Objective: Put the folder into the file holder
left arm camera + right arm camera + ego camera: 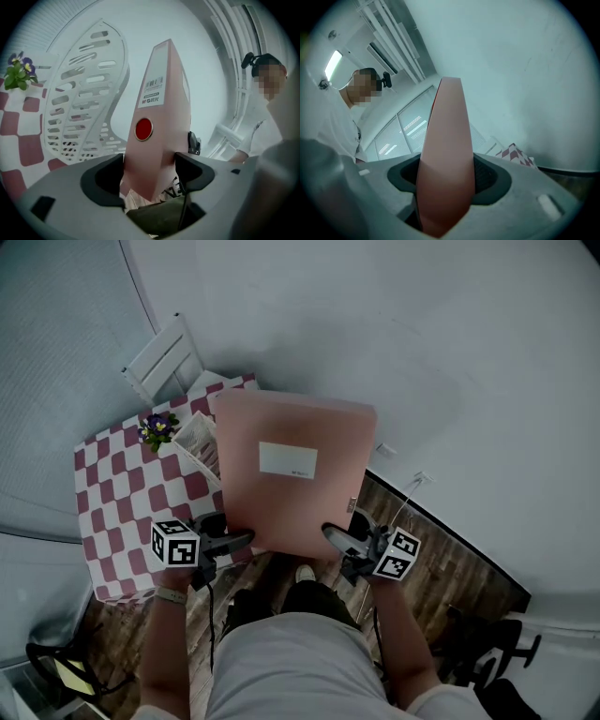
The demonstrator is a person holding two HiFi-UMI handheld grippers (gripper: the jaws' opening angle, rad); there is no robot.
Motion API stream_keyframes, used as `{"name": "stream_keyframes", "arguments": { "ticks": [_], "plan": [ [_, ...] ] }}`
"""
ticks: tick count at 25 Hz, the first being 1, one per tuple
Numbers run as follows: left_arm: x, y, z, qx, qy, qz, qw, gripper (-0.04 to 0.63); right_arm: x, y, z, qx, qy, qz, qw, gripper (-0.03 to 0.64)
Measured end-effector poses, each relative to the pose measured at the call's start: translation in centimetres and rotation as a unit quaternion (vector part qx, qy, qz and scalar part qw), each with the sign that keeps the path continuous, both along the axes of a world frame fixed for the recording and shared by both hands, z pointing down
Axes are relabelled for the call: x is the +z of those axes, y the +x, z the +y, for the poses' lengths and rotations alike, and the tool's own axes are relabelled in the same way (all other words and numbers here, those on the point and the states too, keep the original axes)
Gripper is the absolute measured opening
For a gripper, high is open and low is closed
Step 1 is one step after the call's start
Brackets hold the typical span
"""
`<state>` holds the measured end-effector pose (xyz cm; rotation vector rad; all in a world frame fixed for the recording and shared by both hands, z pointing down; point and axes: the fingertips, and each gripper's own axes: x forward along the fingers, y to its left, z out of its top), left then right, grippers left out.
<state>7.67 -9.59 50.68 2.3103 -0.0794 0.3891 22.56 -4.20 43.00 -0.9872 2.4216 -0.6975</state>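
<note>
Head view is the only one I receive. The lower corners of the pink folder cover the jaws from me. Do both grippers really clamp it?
Observer: The left gripper does. In its own view the pink folder stands between the two jaws, and both press on it.
Operator: And the right one?
Observer: The right gripper is closed on the folder's edge too, with a pad against each side.
Operator: Which part of the folder faces the left gripper?
Observer: Its spine, which carries a red round dot below a barcode label.
</note>
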Motion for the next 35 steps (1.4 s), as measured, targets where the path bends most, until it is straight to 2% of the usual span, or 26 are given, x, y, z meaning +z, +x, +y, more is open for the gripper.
{"name": "stream_keyframes", "arguments": {
  "ticks": [4, 7, 12, 17, 22, 26, 31, 35],
  "plan": [
    [0.3, 2.4, -1.9, -0.037, 0.019, -0.007, 0.9991, 0.33, 0.0, 2.6, -0.9, 0.026, 0.013, 0.009, 1.0, 0.279],
    [0.9, 3.7, -2.9, -0.075, 0.021, -0.014, 0.9969, 0.296, 0.1, 3.8, -1.5, 0.041, 0.02, 0.025, 0.999, 0.276],
    [1.1, 4.8, -4.4, -0.149, 0.017, -0.005, 0.9887, 0.288, -0.4, 4.9, -2.1, 0.063, 0.051, 0.056, 0.995, 0.276],
    [1.6, 3.7, -4.7, -0.201, 0.013, -0.016, 0.9795, 0.29, -0.8, 4.5, -2.2, 0.065, 0.074, 0.076, 0.992, 0.276],
    [2.6, 0.0, -4.0, -0.255, -0.009, -0.025, 0.9666, 0.29, -2.2, 3.9, -1.6, 0.087, 0.101, 0.085, 0.987, 0.275],
    [2.9, -2.4, -2.7, -0.275, -0.023, -0.026, 0.9609, 0.29, -2.8, 2.3, -1.1, 0.102, 0.123, 0.12, 0.98, 0.276],
    [2.7, -4.2, -0.9, -0.279, -0.029, -0.026, 0.9596, 0.29, -2.6, -0.3, -0.9, 0.109, 0.149, 0.166, 0.969, 0.276],
    [2.6, -5.4, 0.6, -0.28, -0.038, -0.025, 0.959, 0.29, -2.4, -1.7, -1.5, 0.117, 0.157, 0.177, 0.964, 0.276]
  ]
}}
